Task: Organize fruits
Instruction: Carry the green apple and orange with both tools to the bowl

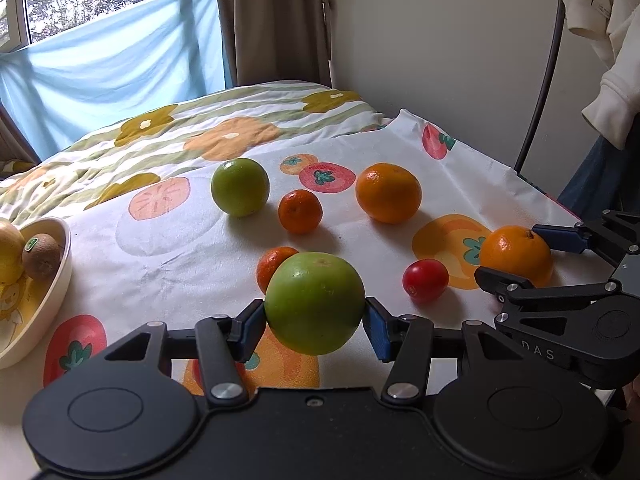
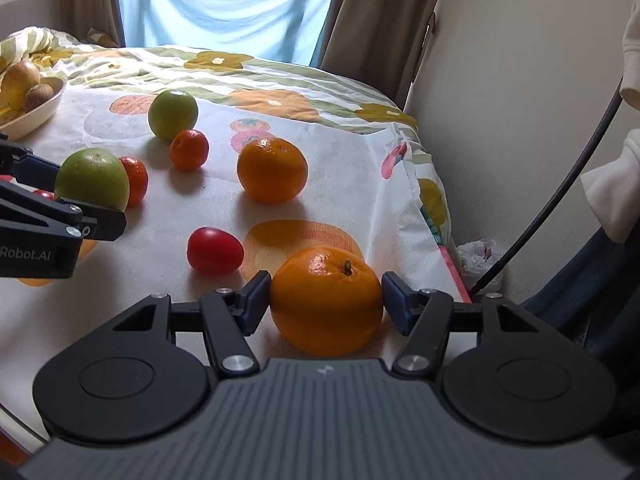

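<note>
My left gripper [image 1: 315,322] is shut on a green apple [image 1: 315,302], which also shows in the right wrist view [image 2: 92,178], held just above the cloth. My right gripper [image 2: 326,298] is shut on an orange [image 2: 326,300] that rests on the cloth near the right edge; it also shows in the left wrist view [image 1: 516,252]. A second green apple [image 1: 240,186], two small tangerines [image 1: 300,211] [image 1: 274,266], a large orange [image 1: 388,192] and a red tomato [image 1: 425,280] lie on the cloth. A cream bowl [image 1: 48,312] at the left holds a kiwi [image 1: 41,254] and a yellow fruit [image 1: 8,250].
The fruit-print cloth [image 1: 160,272] covers the table and drops off at the right edge [image 2: 424,216] beside the wall. A striped flowered blanket [image 1: 200,120] lies bunched at the back. A black cable [image 2: 560,192] and hanging clothes [image 1: 612,52] are at the right.
</note>
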Motion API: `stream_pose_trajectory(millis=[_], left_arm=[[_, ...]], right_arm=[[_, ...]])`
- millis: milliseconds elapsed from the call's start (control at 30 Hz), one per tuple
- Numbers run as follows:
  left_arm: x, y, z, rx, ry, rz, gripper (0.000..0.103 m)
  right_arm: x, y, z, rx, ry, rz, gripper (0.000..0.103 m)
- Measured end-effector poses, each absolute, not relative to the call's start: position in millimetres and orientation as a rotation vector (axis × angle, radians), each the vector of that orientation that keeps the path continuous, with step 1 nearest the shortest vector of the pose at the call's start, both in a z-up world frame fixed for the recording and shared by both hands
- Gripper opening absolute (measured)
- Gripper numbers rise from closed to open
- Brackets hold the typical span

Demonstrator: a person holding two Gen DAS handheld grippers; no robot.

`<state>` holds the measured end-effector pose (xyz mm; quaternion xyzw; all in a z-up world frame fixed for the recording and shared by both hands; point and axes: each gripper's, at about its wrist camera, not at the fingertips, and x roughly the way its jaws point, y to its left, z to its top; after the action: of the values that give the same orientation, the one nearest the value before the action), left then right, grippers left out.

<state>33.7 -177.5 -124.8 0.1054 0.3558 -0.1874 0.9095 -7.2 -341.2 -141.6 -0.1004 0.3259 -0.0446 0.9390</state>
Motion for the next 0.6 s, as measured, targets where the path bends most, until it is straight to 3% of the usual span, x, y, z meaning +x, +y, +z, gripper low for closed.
stream_pose_trajectory(millis=[600], left_arm=[[20.4,-140.4,-78.3,0.132,0.679,-0.278,0.057]], right_arm=[[-5.5,-313.1,-91.2,-0.152,0.603,0.036,0.075]])
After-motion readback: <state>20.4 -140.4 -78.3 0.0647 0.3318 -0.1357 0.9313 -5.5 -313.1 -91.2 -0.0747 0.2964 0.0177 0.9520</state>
